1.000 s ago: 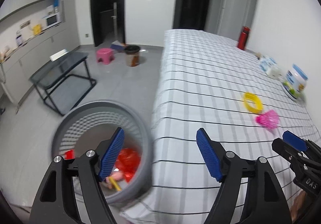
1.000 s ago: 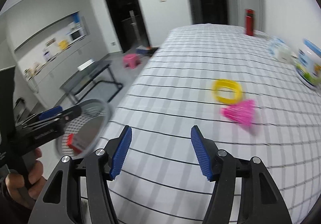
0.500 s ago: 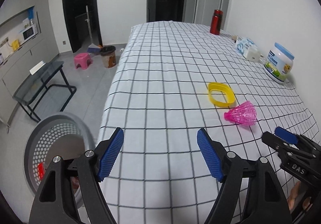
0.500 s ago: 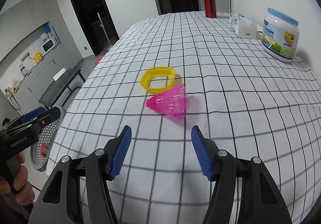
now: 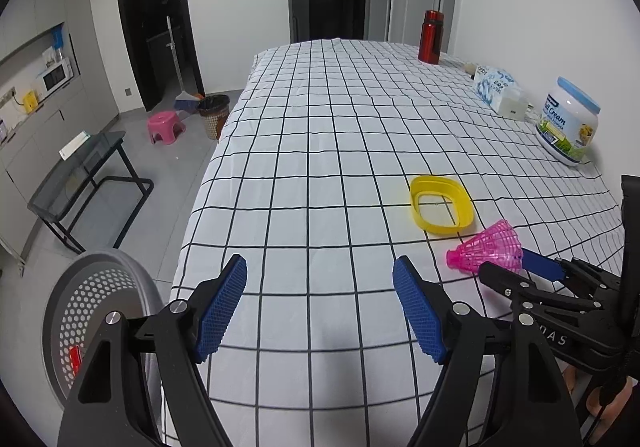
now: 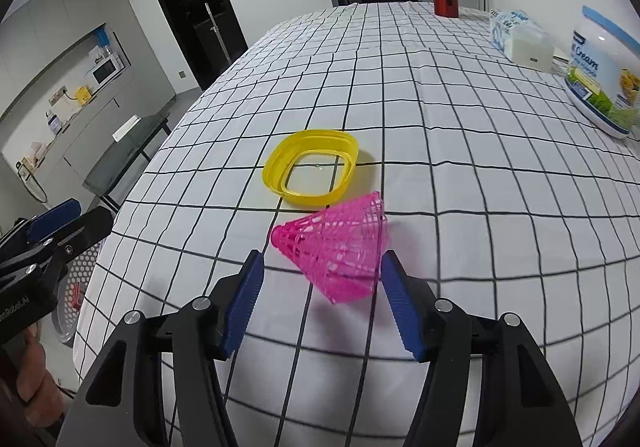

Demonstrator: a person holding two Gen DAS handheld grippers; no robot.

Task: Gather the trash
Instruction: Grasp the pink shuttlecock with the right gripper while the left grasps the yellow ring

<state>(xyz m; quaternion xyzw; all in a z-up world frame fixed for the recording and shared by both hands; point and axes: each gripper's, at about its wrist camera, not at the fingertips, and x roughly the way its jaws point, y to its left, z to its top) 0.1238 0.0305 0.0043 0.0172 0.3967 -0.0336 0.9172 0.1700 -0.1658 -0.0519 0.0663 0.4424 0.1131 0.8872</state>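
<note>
Far left, down on the floor: gray bin (image 5: 92, 311) with holes in its wall, something small and red inside, rest of the inside hidden. Left gripper (image 5: 320, 311) over the checked bench (image 5: 304, 151), jaws wide apart, nothing between them. Next, yellow ring tray (image 6: 312, 171), empty, cloth showing through. Just beside it, pink shuttlecock (image 6: 340, 247), lying on its side. Right gripper (image 6: 320, 299) right behind it, jaws apart, not touching yet.

Could go wrong: shuttlecock very light and round, so easy to roll or flick away with one bump. Thin net skirt easy to squash with a hard squeeze. Yellow tray close enough to get knocked too.

Far right: big cream tub (image 6: 604, 75), lid on, inside not seen.
</note>
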